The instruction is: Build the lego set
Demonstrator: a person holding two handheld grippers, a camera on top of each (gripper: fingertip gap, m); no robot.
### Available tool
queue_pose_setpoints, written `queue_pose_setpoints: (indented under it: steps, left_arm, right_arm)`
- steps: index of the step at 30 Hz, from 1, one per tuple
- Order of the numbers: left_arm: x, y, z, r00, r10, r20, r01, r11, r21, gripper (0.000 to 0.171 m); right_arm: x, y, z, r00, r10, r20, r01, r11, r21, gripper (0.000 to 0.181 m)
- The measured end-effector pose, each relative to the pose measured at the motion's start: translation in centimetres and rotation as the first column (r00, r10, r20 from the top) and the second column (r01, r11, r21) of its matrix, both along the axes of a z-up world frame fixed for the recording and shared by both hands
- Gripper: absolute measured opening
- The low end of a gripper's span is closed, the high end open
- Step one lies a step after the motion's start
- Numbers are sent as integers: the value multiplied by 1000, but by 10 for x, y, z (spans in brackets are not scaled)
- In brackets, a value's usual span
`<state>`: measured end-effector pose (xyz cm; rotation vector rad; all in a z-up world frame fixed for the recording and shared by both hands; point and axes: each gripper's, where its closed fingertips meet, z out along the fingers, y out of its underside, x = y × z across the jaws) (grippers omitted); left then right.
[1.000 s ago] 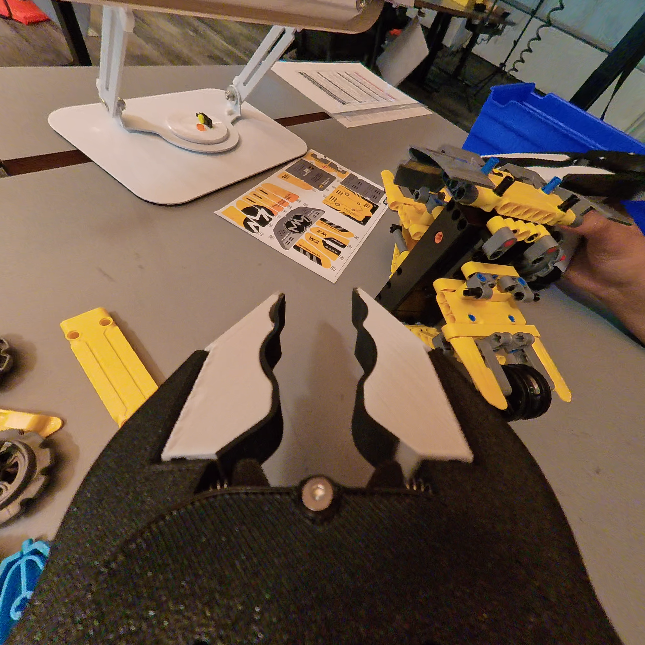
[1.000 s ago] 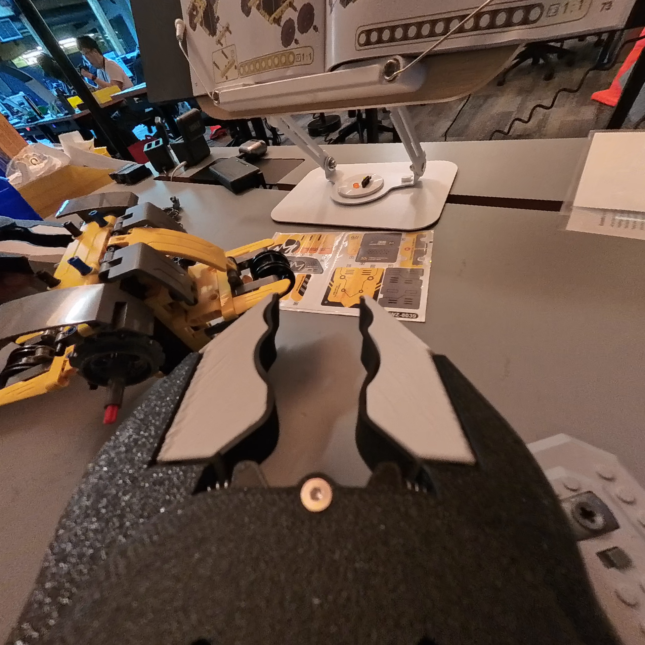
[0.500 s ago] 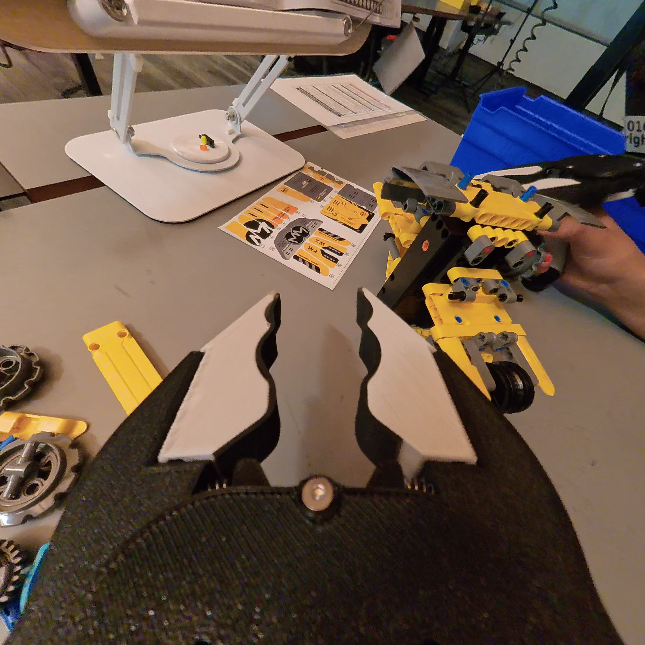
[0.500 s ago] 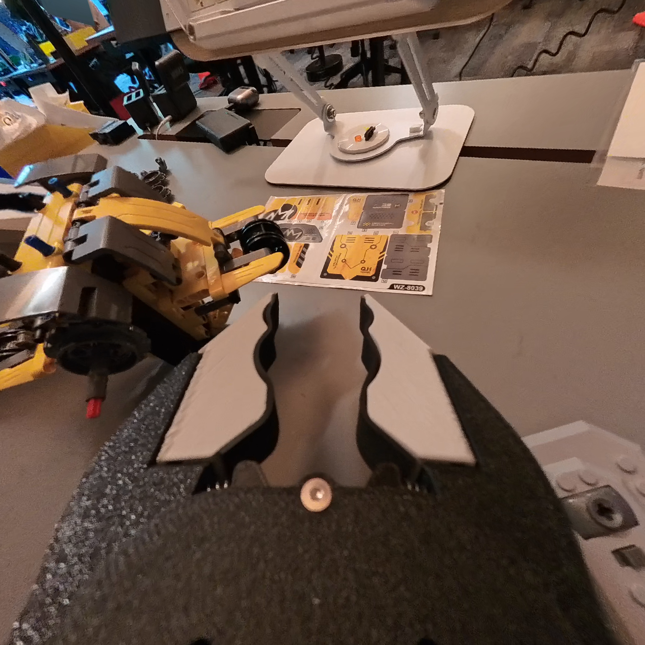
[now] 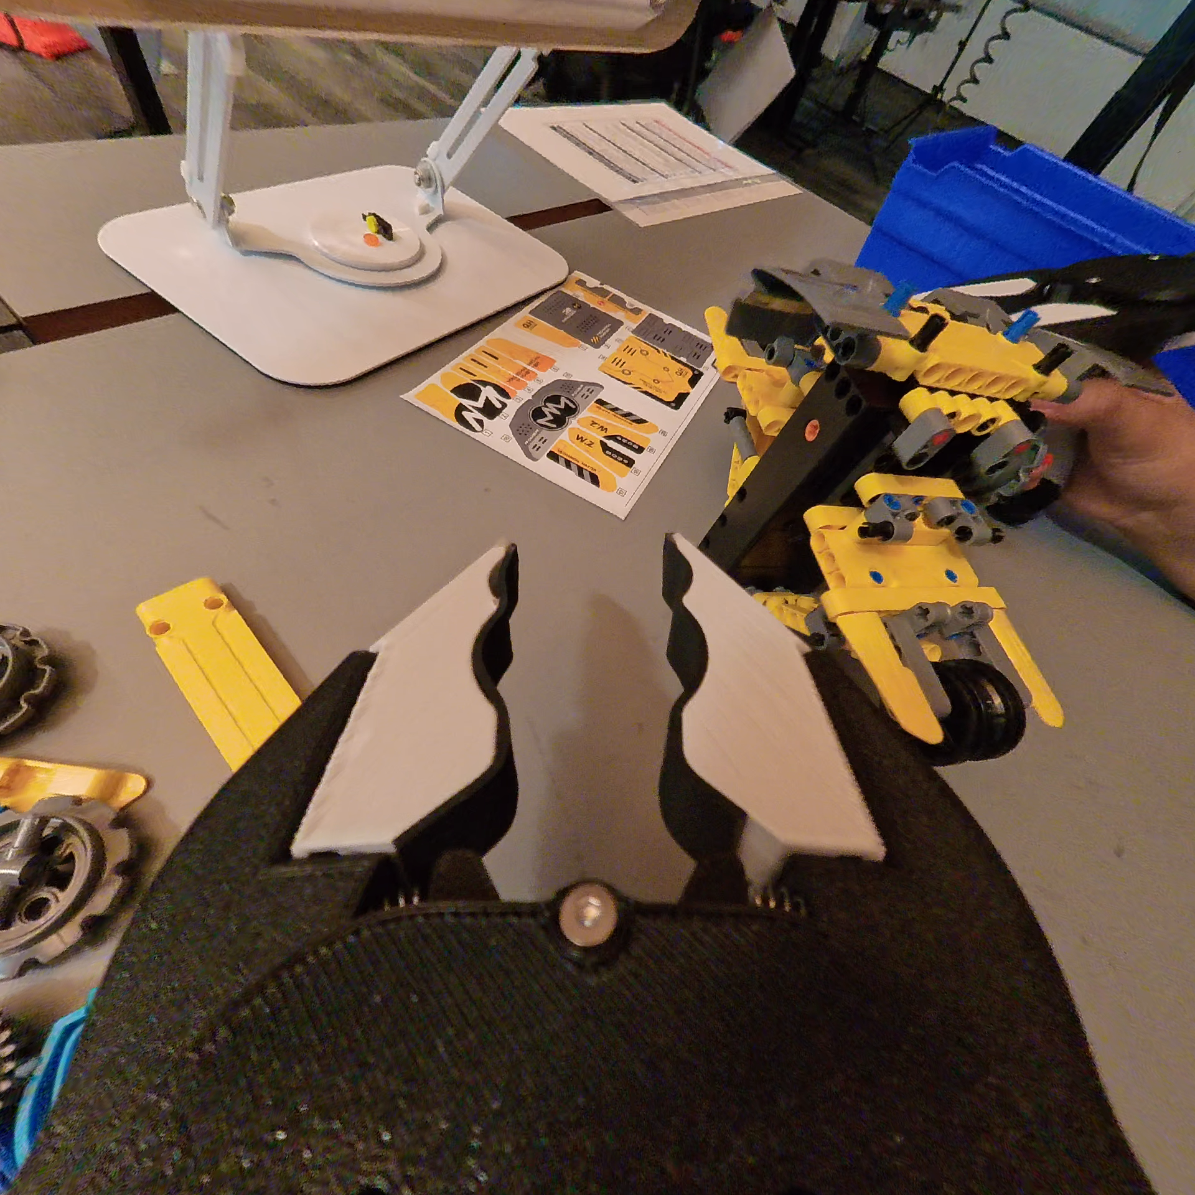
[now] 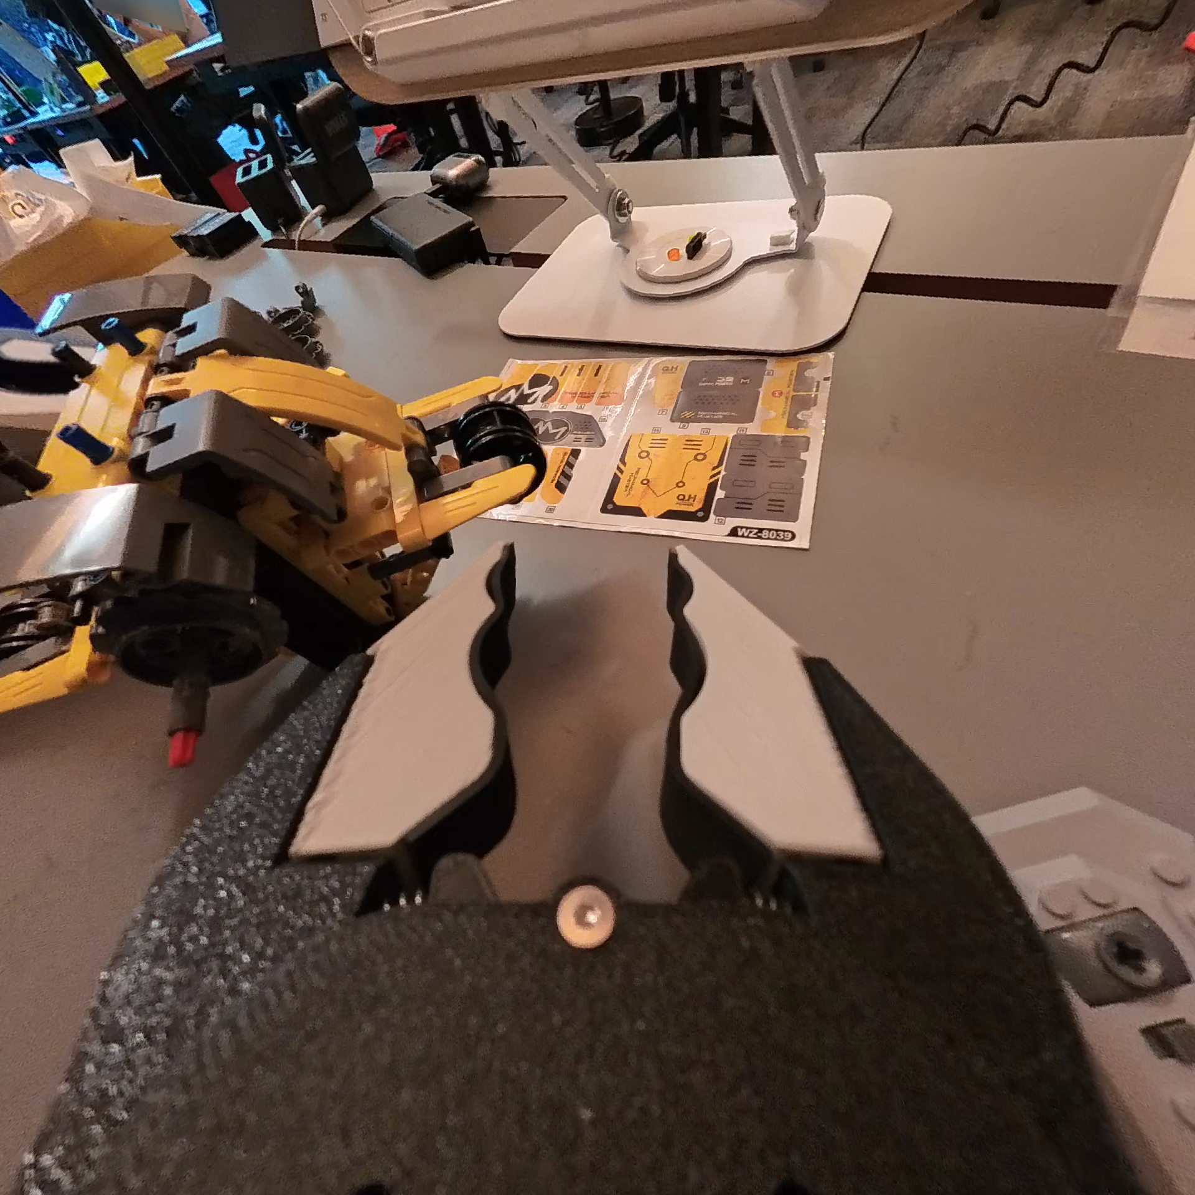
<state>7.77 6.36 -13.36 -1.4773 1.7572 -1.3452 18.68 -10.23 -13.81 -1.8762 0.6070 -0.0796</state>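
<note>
Hovering over the grey table (image 5: 226, 452), the left gripper (image 5: 590, 556) gapes empty; one yellow toy vehicle (image 5: 905, 491) sits at two o'clock, just beside it, with one yellow strip (image 5: 216, 666) at nine. The right gripper (image 6: 590, 556), also spread and empty, has that vehicle (image 6: 246, 491) at ten o'clock, one sticker sheet (image 6: 679, 446) at twelve.

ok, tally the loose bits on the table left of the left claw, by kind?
Left wrist view, some cut off by the edge:
Yellow flat pieces: 2, a long one and a partly hidden one
Grey toothed wheels: 2, near and far
Blue piece: 1
Total: 5
</note>
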Motion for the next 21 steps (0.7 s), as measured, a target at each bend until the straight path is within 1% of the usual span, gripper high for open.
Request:
queue_pose_setpoints:
  steps: [6,12,21]
  left_arm:
    - [1,-6,-6,1000,-14,-17,14,1000,1,41]
    - [2,-4,-12,999,-11,-34,12,1000,24,42]
    - [2,-5,-12,999,-14,-33,15,1000,22,43]
  right_arm:
    - [-2,-1,4,1000,4,6,-4,1000,11,47]
    - [-3,2,1,1000,11,8,-11,1000,-5,48]
    - [-5,4,0,1000,19,18,-19,1000,-18,48]
